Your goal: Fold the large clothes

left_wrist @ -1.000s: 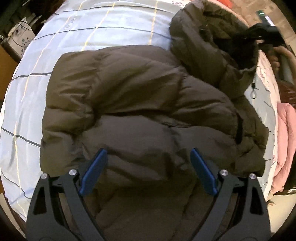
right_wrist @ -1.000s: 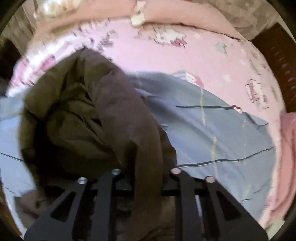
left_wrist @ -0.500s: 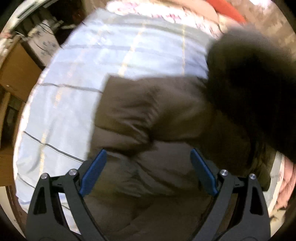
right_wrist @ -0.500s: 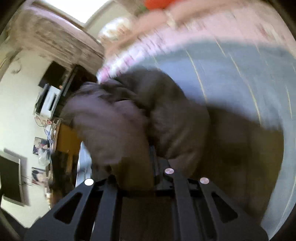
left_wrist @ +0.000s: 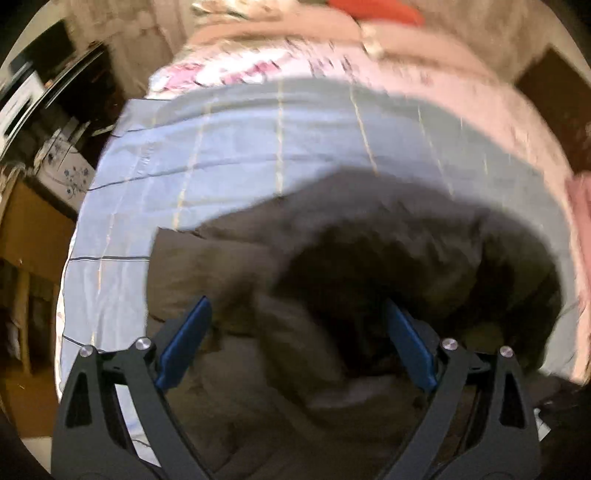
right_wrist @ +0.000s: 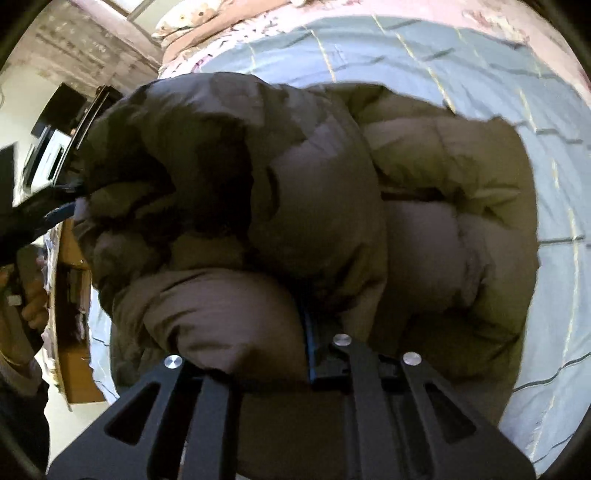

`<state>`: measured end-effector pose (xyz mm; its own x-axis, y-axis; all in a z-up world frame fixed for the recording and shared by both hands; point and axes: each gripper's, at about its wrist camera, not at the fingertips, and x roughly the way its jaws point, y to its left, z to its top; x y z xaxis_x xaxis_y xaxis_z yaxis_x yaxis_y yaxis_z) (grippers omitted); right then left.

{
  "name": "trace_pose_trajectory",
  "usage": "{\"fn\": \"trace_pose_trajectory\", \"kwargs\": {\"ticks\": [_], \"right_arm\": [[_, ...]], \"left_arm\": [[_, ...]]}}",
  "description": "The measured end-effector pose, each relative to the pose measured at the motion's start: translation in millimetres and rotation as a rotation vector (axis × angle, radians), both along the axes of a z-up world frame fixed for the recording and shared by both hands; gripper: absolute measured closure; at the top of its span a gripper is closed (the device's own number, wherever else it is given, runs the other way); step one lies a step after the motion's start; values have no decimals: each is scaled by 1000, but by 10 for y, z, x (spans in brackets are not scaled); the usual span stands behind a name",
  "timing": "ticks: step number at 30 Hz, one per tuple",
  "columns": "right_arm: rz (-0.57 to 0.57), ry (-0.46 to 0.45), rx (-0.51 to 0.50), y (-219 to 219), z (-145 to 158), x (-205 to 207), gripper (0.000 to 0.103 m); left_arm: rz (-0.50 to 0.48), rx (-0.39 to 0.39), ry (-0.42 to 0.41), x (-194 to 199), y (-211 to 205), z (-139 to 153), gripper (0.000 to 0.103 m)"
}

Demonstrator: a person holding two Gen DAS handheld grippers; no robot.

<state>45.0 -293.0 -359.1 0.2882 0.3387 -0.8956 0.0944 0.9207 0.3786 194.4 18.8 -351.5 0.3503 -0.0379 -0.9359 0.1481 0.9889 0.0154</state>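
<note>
A large olive-brown puffer jacket point(left_wrist: 280, 280) lies bunched on the light blue checked bed sheet point(left_wrist: 229, 155). My left gripper point(left_wrist: 297, 343) is open, its blue pads wide apart just above the jacket's near part, holding nothing. My right gripper point(right_wrist: 295, 332) is shut on a fold of the jacket point(right_wrist: 258, 206) and holds that part over the rest of the jacket. The fabric hides most of its fingers; only one blue pad point(right_wrist: 308, 343) shows. The left gripper also shows at the left edge of the right wrist view point(right_wrist: 55, 210).
A pink patterned quilt point(left_wrist: 369, 70) lies along the far side of the bed, with a red item point(left_wrist: 373, 11) behind it. Wooden furniture point(left_wrist: 29, 236) and a white appliance point(left_wrist: 22, 99) stand to the left of the bed. The sheet point(right_wrist: 554, 258) extends right of the jacket.
My right gripper has swung the held part of the jacket over onto the rest of the garment. My left gripper has tilted up and stayed open above the jacket.
</note>
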Motion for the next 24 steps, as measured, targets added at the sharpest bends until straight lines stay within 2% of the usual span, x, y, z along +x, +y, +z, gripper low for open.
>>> {"fn": "trace_pose_trajectory", "kwargs": {"ticks": [4, 8, 12, 15, 17, 19, 20, 21, 23, 24], "right_arm": [[75, -25, -93, 124, 180, -153, 86], [88, -75, -93, 154, 342, -367, 83], [177, -150, -138, 322, 470, -411, 75], [251, -193, -176, 423, 558, -413, 64], [334, -252, -260, 537, 670, -440, 58], [450, -341, -412, 715, 825, -500, 35], [497, -373, -435, 758, 882, -501, 16], [570, -455, -441, 832, 1031, -568, 1], [662, -594, -364, 877, 1254, -689, 1], [650, -630, -359, 876, 1331, -700, 1]], "left_arm": [[5, -14, 70, -150, -24, -225, 9], [25, -38, 140, -266, 62, -445, 9], [48, -47, 156, -311, 148, -532, 9], [53, -41, 156, -297, 182, -554, 9], [57, -45, 157, -294, 208, -551, 9], [64, -52, 159, -294, 254, -551, 9], [68, -53, 157, -298, 273, -548, 9], [74, -43, 155, -306, 288, -546, 9], [81, -40, 153, -314, 313, -547, 9], [81, -59, 162, -319, 319, -558, 9]]}}
